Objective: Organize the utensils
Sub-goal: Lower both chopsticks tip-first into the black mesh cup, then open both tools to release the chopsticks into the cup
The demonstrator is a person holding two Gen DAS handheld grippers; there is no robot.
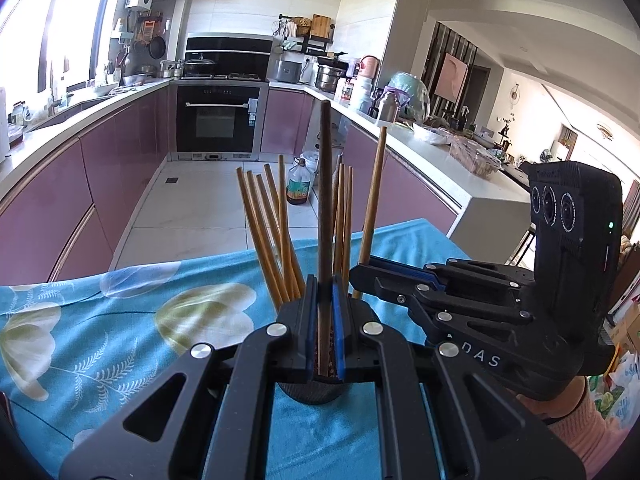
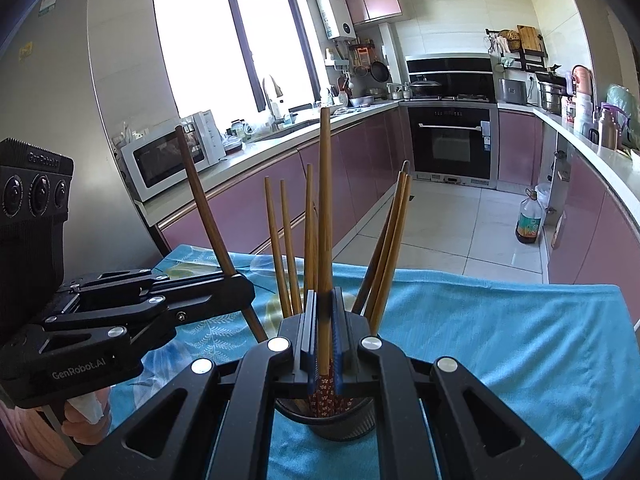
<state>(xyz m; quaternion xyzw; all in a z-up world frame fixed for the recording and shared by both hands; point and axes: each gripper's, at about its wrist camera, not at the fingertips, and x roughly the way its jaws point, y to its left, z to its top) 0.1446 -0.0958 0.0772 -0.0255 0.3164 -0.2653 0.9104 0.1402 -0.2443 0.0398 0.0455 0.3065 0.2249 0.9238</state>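
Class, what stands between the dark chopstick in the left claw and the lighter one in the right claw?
Loose chopsticks standing in the black holder separate the dark chopstick from the lighter chopstick, visible in both wrist views.

Blue floral cloth (image 1: 120, 320): spread over the table. Built-in oven (image 2: 451, 141): set in the far run of pink cabinets, hob with a lidded black pot (image 2: 425, 87) on the counter above. Microwave (image 2: 170, 156): white, at the near end of the window-side counter. Sink tap (image 2: 269, 96): further along that counter, below the window (image 2: 240, 48). Water heater (image 2: 335, 16): white, on the wall beside the window. Oil bottle (image 2: 529, 222): on the floor tiles, against the opposite cabinets. Pink kettle (image 2: 581, 78) and steel pot (image 2: 551, 96): on that counter's far corner.
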